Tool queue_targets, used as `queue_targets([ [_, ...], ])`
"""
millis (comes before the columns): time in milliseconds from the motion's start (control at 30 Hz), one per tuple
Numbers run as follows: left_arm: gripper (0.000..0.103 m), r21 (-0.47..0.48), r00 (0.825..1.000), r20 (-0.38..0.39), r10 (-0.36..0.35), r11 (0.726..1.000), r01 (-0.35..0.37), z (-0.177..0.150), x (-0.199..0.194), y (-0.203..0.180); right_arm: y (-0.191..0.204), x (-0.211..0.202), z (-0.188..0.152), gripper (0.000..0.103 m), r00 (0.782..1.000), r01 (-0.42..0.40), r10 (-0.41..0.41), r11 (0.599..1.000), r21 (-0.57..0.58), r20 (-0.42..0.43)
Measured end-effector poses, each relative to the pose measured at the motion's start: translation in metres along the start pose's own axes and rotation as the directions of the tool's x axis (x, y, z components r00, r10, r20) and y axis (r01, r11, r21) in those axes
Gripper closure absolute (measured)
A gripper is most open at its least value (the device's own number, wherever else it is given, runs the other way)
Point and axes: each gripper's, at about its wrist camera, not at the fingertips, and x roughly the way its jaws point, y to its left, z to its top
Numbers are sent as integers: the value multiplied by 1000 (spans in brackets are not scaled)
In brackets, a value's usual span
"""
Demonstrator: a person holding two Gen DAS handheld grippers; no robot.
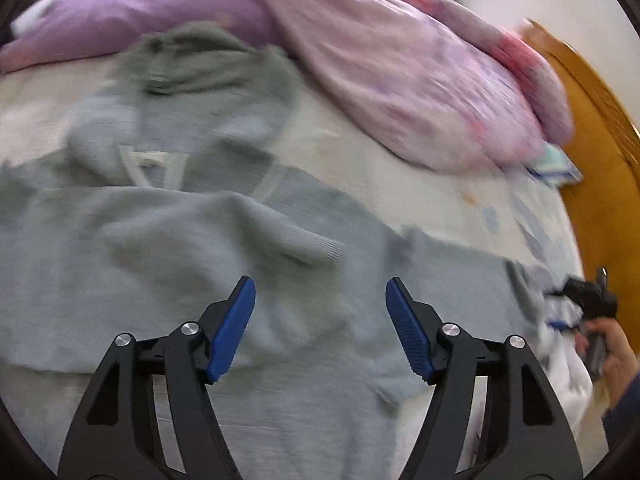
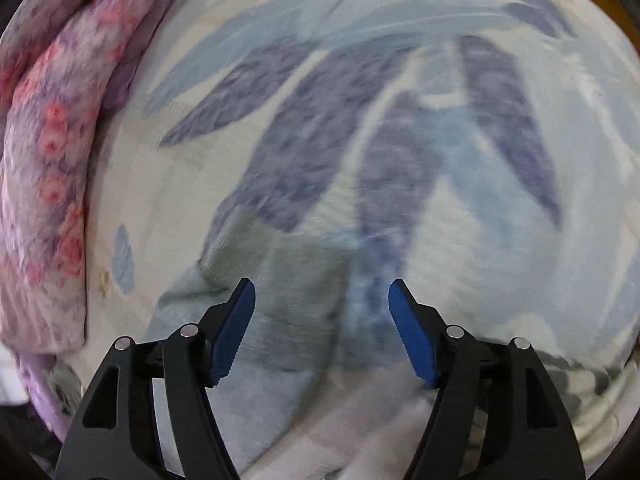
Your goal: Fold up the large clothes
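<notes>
The left gripper (image 1: 320,300) hung with its jaws apart and nothing between them, above the grey-blue sweater (image 1: 200,240) spread on the bed sheet (image 1: 400,176). The right gripper (image 2: 322,300) was likewise parted and empty, pointing down over the sweater's ribbed edge (image 2: 240,256) on the leaf-printed sheet. A fold seemed to be between grasps; the next move probably called for pinching an edge or the sleeve cuff (image 1: 316,246). A pink floral quilt (image 1: 420,80) lay bunched near the collar, crowding the far side.

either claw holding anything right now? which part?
Nothing is held. The left claw stands open above the grey-blue sweater; the right claw stands open over a sweater edge on the leaf-print bedsheet.
</notes>
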Motion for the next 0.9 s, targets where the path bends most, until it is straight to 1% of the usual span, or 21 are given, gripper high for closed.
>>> queue_targets([
  [33,33,-20,998,-2,70,997,-70,3,3,8,2,6,1,37,1000,11,-11,1000,-5,-25],
  [67,33,-25,994,-25,108,994,-108,3,10,13,3,12,3,37,998,23,-23,1000,-7,-52],
  [133,33,-33,986,-86,145,988,-148,4,27,20,4,21,5,37,996,29,-30,1000,-9,-82],
  [167,33,-26,982,-123,141,989,-145,4,39,21,4,24,6,37,995,24,-26,1000,-13,-92],
  [200,33,-7,978,-149,144,989,-146,3,50,20,3,25,7,42,996,17,-17,1000,-11,-90],
  [233,33,21,970,-173,171,985,-170,2,61,17,1,24,8,51,997,0,0,1000,0,-81],
  [267,33,48,962,-203,185,983,-179,-1,72,13,-2,22,8,72,998,-14,15,1000,13,-69],
  [300,32,71,958,-227,176,984,-164,-3,81,8,-4,19,7,87,998,-39,40,999,22,-46],
  [333,31,95,953,-226,200,979,-183,-4,86,4,-5,16,6,91,998,-60,61,998,19,-27],
  [367,31,131,946,-227,233,970,-207,-4,89,-2,-5,9,4,91,998,-67,67,998,7,3],
  [400,31,152,943,-227,242,966,-211,-4,90,-6,-3,0,1,91,996,-73,74,997,-14,45],
  [467,31,163,943,-235,236,966,-201,-4,89,-6,1,-17,-4,92,988,-90,96,994,-57,119],
  [500,31,156,946,-246,211,972,-176,-2,86,-4,4,-32,-10,92,979,-96,109,992,-82,171],
  [567,30,120,961,-242,137,987,-110,1,72,3,11,-59,-24,92,958,-118,147,985,-125,248],
  [600,29,97,971,-222,88,993,-67,3,59,8,19,-78,-36,92,940,-137,178,978,-156,290],
  [633,29,83,977,-204,54,996,-38,4,46,14,29,-90,-46,92,927,-145,198,972,-183,318],
  [700,29,48,985,-173,17,999,-9,5,22,30,54,-119,-74,92,891,-169,262,950,-264,372],
  [733,29,31,987,-162,18,999,-13,5,11,38,78,-133,-90,92,870,-185,307,929,-321,387],
  [800,29,-1,990,-135,29,1000,-30,1,-12,64,112,-151,-121,92,842,-196,368,890,-412,394],
  [867,29,-41,992,-100,70,996,-75,3,-36,94,160,-163,-164,92,820,-224,445,829,-513,360],
  [900,29,-60,993,-87,76,995,-81,5,-47,106,188,-168,-194,92,810,-228,480,787,-573,337],
])
